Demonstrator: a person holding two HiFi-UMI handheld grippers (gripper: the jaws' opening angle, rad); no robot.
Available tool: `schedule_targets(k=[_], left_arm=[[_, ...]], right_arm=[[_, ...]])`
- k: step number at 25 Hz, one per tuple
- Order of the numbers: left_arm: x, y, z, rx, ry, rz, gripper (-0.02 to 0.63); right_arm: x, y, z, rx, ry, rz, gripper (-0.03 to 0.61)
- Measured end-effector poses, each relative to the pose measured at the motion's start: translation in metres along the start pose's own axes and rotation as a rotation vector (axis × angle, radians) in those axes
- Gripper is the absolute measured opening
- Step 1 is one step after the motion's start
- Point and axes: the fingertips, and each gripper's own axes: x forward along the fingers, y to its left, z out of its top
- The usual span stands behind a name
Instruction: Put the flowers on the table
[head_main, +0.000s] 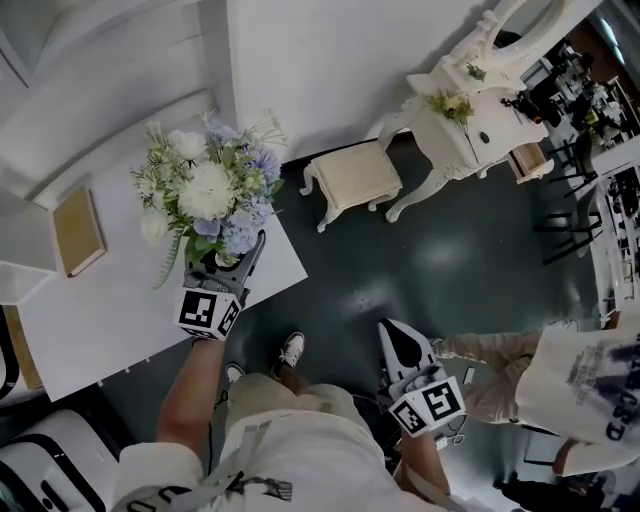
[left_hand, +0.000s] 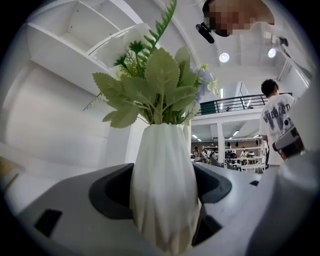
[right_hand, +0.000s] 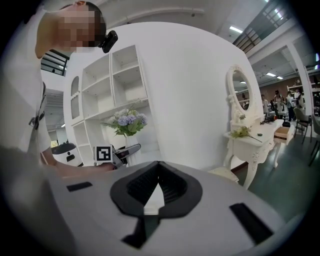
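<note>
The left gripper (left_hand: 164, 192) clamps the ribbed white vase (left_hand: 162, 160) at mid-body, a sound hold. The vase is probably light, top-heavy, smooth and breakable. Its flowers (head_main: 210, 190) stand over the table (head_main: 110, 300), near the edge; whether the base touches is unclear. The right gripper (right_hand: 157, 172) is closed and empty.

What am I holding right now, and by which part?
The left gripper clamps the white vase of flowers around its lower body. The right gripper, jaws together, holds nothing.
</note>
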Motion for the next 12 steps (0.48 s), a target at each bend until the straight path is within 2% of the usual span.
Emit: schedule_targets(k=[5, 12], left_arm=[[0.024, 0.002, -0.018, -0.001, -0.004, -0.009, 0.357], [0.047, 0.001, -0.033, 0.038, 0.016, -0.031, 0.357]], right_arm=[[0.002, -0.017, -0.004, 0.002, 0.024, -0.036, 0.011], [0.016, -0.027, 0.01, -0.025, 0.022, -0.008, 0.011]])
